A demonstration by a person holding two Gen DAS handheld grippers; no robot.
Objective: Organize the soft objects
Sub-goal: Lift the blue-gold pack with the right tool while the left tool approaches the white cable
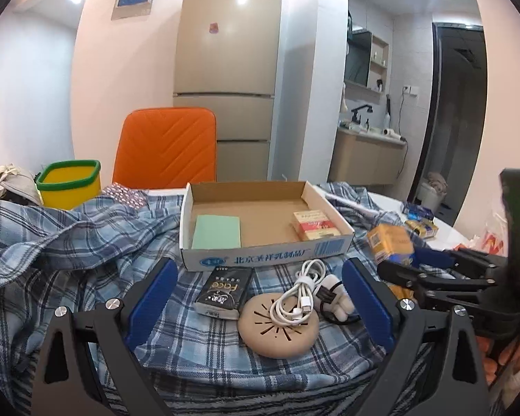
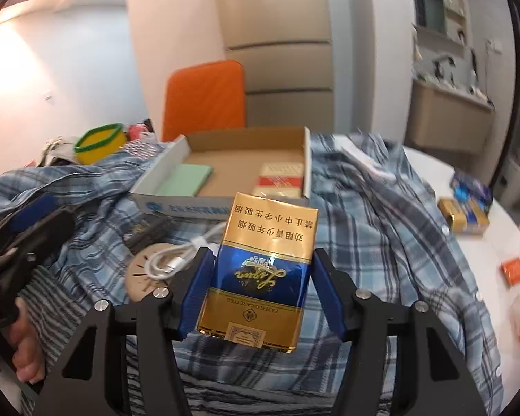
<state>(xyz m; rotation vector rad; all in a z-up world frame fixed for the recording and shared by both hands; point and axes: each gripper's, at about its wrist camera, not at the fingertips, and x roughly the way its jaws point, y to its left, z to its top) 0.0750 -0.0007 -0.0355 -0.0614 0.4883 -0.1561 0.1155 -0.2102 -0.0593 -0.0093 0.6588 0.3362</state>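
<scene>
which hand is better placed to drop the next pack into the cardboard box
Right. Its claw already grips the gold and blue cigarette pack, lifted just in front of the open cardboard box. The left claw is open and empty over the white cable.

Right wrist view: far right sink counter [image 2: 447, 121] and packs [image 2: 468, 208] motion-blurred, print unreadable. Gold-blue pack [image 2: 260, 274] hides part of white cable [image 2: 176, 256]. Left wrist view: hand [image 1: 509, 350] cut by right edge.
</scene>
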